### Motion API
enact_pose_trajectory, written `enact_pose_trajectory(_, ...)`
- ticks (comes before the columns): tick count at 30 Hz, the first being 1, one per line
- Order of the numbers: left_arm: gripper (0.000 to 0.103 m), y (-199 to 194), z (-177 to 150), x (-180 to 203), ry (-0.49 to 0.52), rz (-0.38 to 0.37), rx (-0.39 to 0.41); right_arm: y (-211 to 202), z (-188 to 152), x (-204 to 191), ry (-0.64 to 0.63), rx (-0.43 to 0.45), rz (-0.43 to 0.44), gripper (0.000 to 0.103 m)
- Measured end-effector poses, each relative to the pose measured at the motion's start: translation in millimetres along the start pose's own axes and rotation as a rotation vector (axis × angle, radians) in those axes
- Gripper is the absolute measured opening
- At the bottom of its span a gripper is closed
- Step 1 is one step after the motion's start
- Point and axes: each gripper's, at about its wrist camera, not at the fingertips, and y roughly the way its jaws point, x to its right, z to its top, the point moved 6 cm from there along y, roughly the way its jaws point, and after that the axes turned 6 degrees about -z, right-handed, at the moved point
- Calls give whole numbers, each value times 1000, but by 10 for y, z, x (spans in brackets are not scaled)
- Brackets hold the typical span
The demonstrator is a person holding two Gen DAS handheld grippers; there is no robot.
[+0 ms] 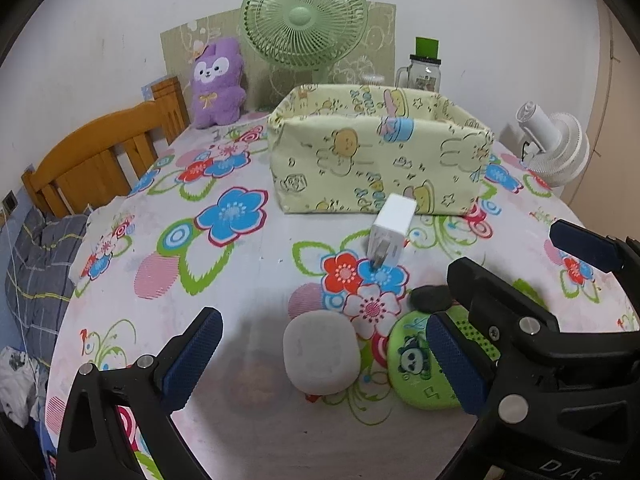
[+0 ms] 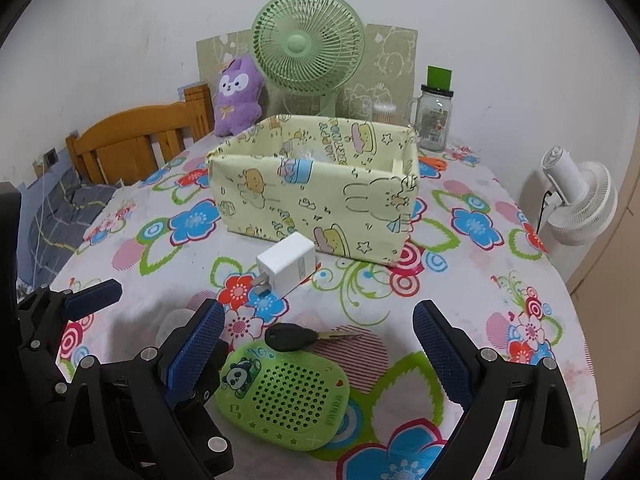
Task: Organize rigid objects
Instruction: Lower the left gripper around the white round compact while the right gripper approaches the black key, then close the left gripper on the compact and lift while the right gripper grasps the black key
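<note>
My left gripper (image 1: 324,360) is open around a white rounded box (image 1: 321,351) on the floral cloth. My right gripper (image 2: 320,356) is open around a green panda speaker (image 2: 286,398), which also shows in the left wrist view (image 1: 416,364). A black-headed key (image 2: 294,337) lies just beyond the speaker, and its head shows in the left wrist view (image 1: 431,298). A white charger plug (image 2: 286,268) lies further on, also in the left wrist view (image 1: 390,234). Behind it stands a yellow fabric storage box (image 2: 320,204), also in the left wrist view (image 1: 376,160).
A green desk fan (image 2: 308,48), purple plush (image 2: 238,96), glass jar with green lid (image 2: 434,118) and orange scissors (image 2: 434,162) stand at the back. A white fan (image 2: 576,200) is off the table's right edge. A wooden bed frame (image 2: 136,140) is to the left.
</note>
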Motion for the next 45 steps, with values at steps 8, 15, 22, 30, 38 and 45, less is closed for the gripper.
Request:
enact_pose_trajectory(8,103,131,-125,-80,-16,4,-34,174,-119,-49,-4,-46,-12,95)
enact_pose_trajectory(15,102,256,-168,-181,-26,51,-69,348,-180,-118,5,-97,-11,92)
enact_pose_trajectory(22,92,329,-179,-247,-51,64,-77,538,-230,-118,54,-166,-26,90)
enact_pose_trajectory(30,74,323,-156,-154,-28,24,-63,622,-270,-142,108,-220,-23,76)
enact_pose_trajectory(38,49,338,-123,-60,-20,-64,-83,623,-219,-290,111,-220,12,47)
enact_pose_trajectory(45,48,351,-117,-51,-23,-70,-83,631,-194,-284,98,-213,5,41)
